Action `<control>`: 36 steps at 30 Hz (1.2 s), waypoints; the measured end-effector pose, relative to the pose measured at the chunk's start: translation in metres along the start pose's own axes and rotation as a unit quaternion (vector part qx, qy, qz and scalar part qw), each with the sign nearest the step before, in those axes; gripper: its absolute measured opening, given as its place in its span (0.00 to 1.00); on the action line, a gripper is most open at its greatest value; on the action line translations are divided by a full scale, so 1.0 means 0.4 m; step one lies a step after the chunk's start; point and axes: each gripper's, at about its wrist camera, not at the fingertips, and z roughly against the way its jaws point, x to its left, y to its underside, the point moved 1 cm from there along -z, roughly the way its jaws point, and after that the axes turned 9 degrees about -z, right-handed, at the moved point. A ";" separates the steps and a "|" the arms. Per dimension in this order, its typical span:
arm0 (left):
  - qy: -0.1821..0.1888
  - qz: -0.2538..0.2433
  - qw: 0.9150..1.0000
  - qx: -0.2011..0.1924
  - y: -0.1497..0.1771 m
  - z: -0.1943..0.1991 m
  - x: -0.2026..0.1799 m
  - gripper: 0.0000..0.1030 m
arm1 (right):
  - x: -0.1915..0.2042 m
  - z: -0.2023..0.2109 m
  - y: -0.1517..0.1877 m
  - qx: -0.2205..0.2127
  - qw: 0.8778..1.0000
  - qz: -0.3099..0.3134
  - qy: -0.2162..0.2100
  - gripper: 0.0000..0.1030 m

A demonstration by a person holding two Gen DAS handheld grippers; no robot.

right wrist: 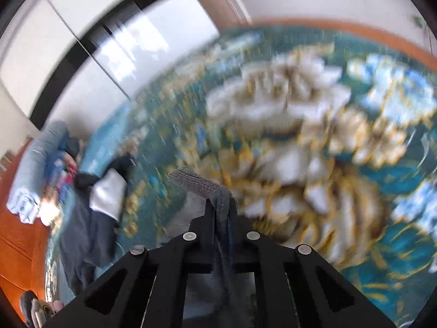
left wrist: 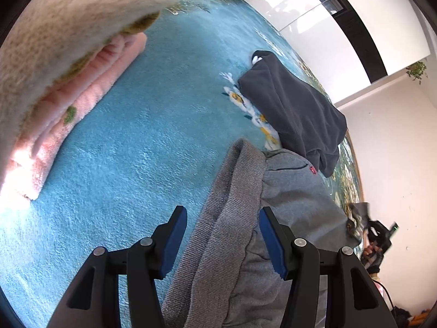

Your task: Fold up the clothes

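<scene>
Our left gripper (left wrist: 222, 242) gapes astride the grey ribbed-hem sweatshirt (left wrist: 284, 191) on the teal carpet (left wrist: 136, 136); our right gripper (right wrist: 221, 205) pinches its hem.

A teal floral carpet (left wrist: 131, 164) covers the floor; a potted plant (left wrist: 416, 71), perhaps, hangs nearby.

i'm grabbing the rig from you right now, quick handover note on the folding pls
Left gripper: open, fingers either side of the grey garment's ribbed band, not clamped.
Right gripper: shut on the grey garment; that view is blurred.
Dark garment lies on the teal carpet. Pink blanket sits folded.
Left: close the left gripper, fold the grey garment.
</scene>
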 end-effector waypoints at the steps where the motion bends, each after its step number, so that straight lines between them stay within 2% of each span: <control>1: -0.001 0.000 1.000 0.001 0.002 0.001 0.001 0.57 | -0.010 0.022 -0.009 -0.016 1.000 -0.003 -0.001 0.07; 3: -0.003 0.004 1.000 0.006 0.006 0.002 0.005 0.57 | -0.048 0.062 -0.028 -0.046 0.999 -0.014 0.014 0.07; 4: -0.004 0.007 1.000 0.007 0.008 0.005 0.007 0.57 | -0.099 0.063 -0.037 -0.050 0.997 -0.031 0.050 0.07; 6: -0.005 0.011 1.000 0.008 0.012 0.017 0.005 0.57 | -0.185 0.037 -0.035 -0.016 0.994 -0.074 0.084 0.07; 9: 0.000 0.014 1.000 0.005 0.018 0.045 -0.002 0.57 | -0.269 0.020 -0.016 0.022 0.987 -0.114 0.107 0.08; 10: 0.000 0.013 1.000 0.003 0.021 0.058 -0.005 0.57 | -0.272 0.030 -0.016 0.023 0.987 -0.120 0.105 0.13; 14: 0.006 0.011 1.000 0.001 0.046 0.109 -0.012 0.59 | -0.258 0.106 -0.028 0.019 0.987 -0.124 0.096 0.20; 16: 0.008 0.011 1.000 0.004 0.067 0.127 -0.011 0.60 | -0.245 0.176 -0.031 0.016 0.990 -0.112 0.083 0.37; 18: 0.008 0.009 1.000 0.010 0.090 0.141 -0.011 0.60 | -0.235 0.247 -0.020 0.014 0.992 -0.103 0.067 0.42; 22: 0.004 0.012 1.000 0.025 0.141 0.159 -0.001 0.61 | -0.249 0.369 0.040 0.022 0.995 -0.087 0.054 0.42; 26: 0.002 0.020 0.999 0.041 0.199 0.164 0.014 0.62 | -0.314 0.474 0.105 0.035 0.994 -0.086 0.055 0.42; 30: 0.016 0.021 0.998 0.054 0.254 0.156 0.017 0.64 | -0.384 0.568 0.168 0.048 0.994 -0.094 0.042 0.42; 32: 0.031 0.007 0.997 0.064 0.273 0.138 0.004 0.72 | -0.419 0.607 0.198 0.055 0.993 -0.100 0.033 0.42; 36: 0.042 -0.010 0.995 0.085 0.302 0.082 -0.013 0.73 | -0.487 0.641 0.266 0.088 0.988 -0.127 0.008 0.42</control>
